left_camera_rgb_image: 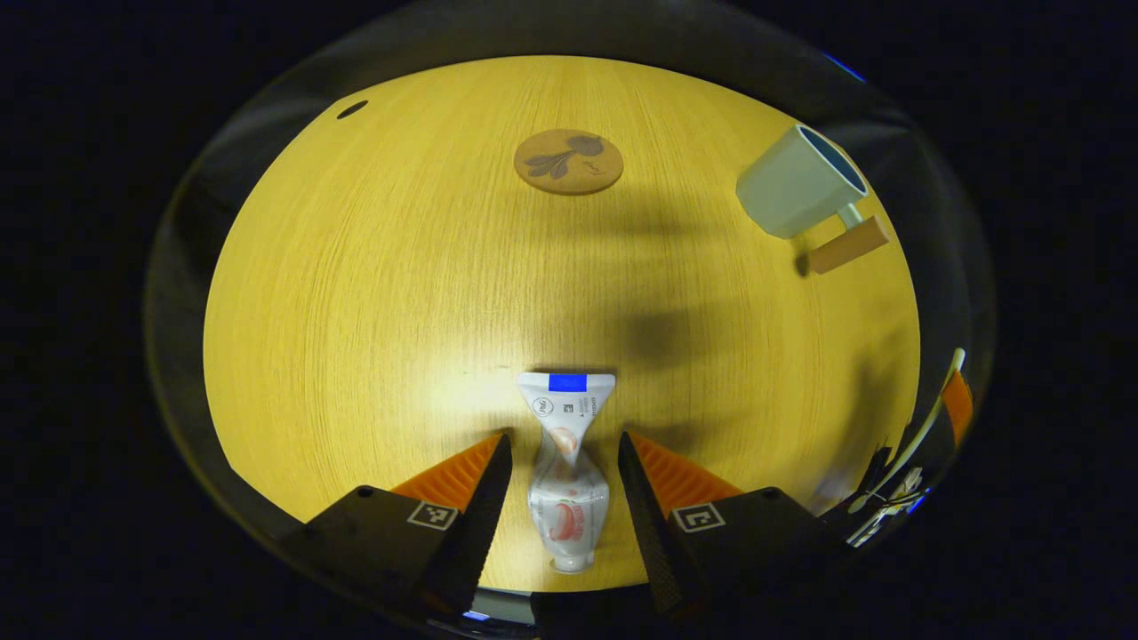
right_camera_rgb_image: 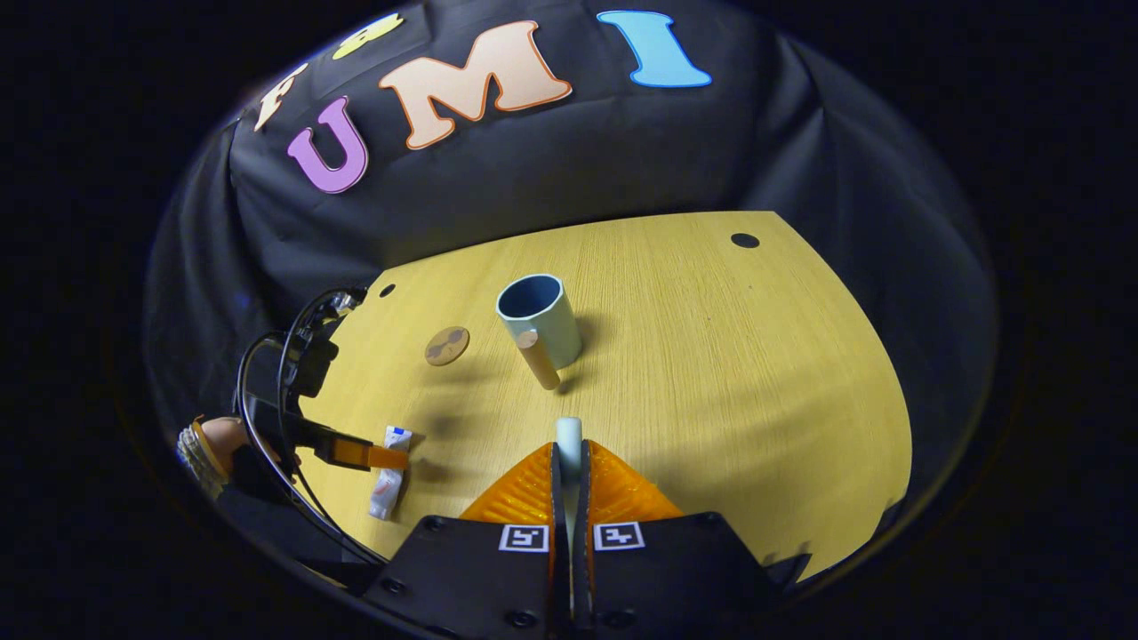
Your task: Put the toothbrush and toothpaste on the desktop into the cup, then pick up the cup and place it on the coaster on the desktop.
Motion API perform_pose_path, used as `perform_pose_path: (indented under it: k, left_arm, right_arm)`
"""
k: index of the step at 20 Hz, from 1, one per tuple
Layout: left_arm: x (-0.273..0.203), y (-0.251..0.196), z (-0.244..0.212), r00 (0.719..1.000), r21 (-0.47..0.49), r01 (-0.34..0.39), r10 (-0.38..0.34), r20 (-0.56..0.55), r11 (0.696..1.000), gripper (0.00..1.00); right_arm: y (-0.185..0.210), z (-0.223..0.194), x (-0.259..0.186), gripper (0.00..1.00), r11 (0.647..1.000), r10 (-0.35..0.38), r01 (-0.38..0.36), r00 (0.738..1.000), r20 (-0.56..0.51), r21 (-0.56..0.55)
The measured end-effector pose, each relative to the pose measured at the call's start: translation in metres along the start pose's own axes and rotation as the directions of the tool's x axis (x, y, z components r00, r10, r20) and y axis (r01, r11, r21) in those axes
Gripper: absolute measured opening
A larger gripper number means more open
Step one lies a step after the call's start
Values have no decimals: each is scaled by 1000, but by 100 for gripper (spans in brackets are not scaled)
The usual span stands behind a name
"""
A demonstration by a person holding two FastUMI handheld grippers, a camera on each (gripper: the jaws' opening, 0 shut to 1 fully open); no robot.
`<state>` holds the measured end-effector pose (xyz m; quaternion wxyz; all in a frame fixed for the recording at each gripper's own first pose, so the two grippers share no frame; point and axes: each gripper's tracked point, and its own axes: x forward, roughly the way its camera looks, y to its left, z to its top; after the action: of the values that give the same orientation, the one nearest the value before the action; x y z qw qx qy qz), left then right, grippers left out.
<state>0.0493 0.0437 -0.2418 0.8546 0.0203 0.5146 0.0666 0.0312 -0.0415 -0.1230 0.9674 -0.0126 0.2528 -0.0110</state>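
The toothpaste [left_camera_rgb_image: 566,462] lies flat on the bench [left_camera_rgb_image: 373,293], cap end toward me, between the spread fingers of my left hand-held gripper [left_camera_rgb_image: 564,462], which is open and not touching it on either side. My right hand-held gripper [right_camera_rgb_image: 569,462] is clamped on the toothbrush [right_camera_rgb_image: 568,442], whose pale end pokes up past the fingertips. Taking the cup [right_camera_rgb_image: 540,327] as the mark: it stands upright well beyond the toothbrush, its wooden handle [right_camera_rgb_image: 539,357] turned toward me; the coaster [right_camera_rgb_image: 446,345] sits just to its left, apart from it, and the toothpaste lies nearer me and farther left. To do this step well, I judge I should close evenly on the fuller part of the tube near the cap, keeping it centred so it doesn't twist or slip.
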Motion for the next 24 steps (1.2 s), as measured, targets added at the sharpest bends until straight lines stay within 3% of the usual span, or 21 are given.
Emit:
perform_pose_path:
  k: [1,3,4,14,17,20,24]
  left_arm:
    - [2,-2,0,1000,-10,5,-5,-3,1000,75]
    - [5,1,0,1000,-35,-2,2,-2,999,57]
    - [8,1,-1,1000,-44,-1,1,-6,999,37]
    - [15,2,2,997,-23,-73,72,-16,997,21]
    - [13,0,7,998,1,-19,19,59,1000,12]
    - [13,-4,9,994,-90,45,-36,104,995,5]
    - [13,-8,11,987,-206,124,-99,127,971,4]
  right_arm:
    - [-1,1,0,4,1000,1,-1,1000,1,-4]
    - [-1,4,-1,4,1000,6,-6,1000,6,0]
    - [-1,5,-2,4,1000,11,-11,1000,8,4]
    - [0,16,4,4,999,45,-45,999,16,-9]
    - [2,24,9,4,998,61,-60,998,25,-15]
    - [4,41,16,4,997,74,-72,995,62,-36]
    - [12,68,20,4,993,113,-109,985,130,-41]
